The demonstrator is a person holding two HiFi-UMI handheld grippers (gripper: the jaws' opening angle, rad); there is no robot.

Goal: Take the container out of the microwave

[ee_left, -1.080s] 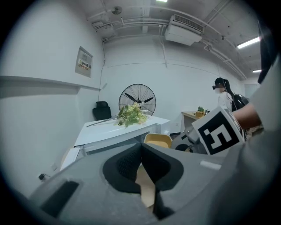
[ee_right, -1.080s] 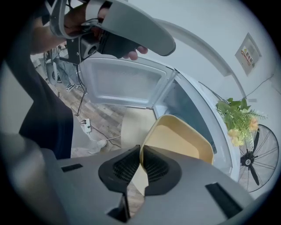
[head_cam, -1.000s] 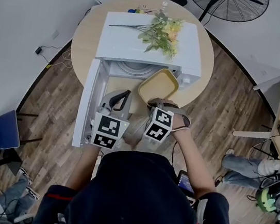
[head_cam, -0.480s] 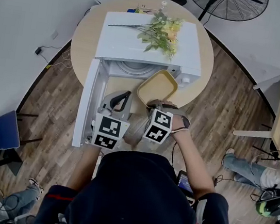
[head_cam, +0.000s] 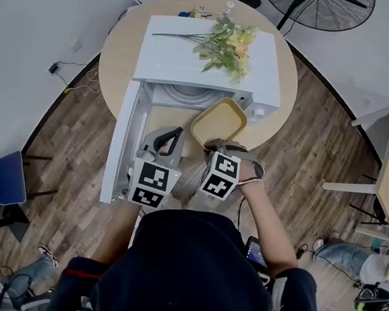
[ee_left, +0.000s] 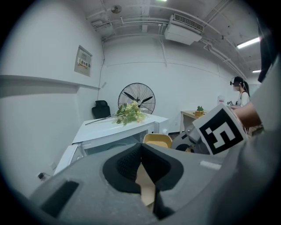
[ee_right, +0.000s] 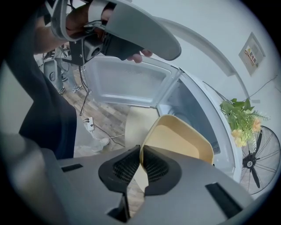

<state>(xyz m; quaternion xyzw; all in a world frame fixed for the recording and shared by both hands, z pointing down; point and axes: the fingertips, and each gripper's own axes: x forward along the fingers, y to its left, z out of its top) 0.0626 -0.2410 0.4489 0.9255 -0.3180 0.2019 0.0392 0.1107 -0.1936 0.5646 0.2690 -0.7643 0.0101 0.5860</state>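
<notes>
While left gripper (ee_left: 141,147) jaws meet empty, right gripper (ee_right: 141,153) jaws clamp the container (ee_right: 180,140) rim.

- Container (head_cam: 219,121): smooth, matt yellow plastic.
- Microwave (head_cam: 187,59): white, smooth, faintly glossy casing.
- Desk (head_cam: 119,53): pale, smooth wood.
- Floor (head_cam: 310,154): brown wood planks, matt.

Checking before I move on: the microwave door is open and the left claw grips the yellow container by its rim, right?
Wrong side: the right claw grips the yellow container by its rim, as the right gripper view shows. The microwave door is open.
</notes>
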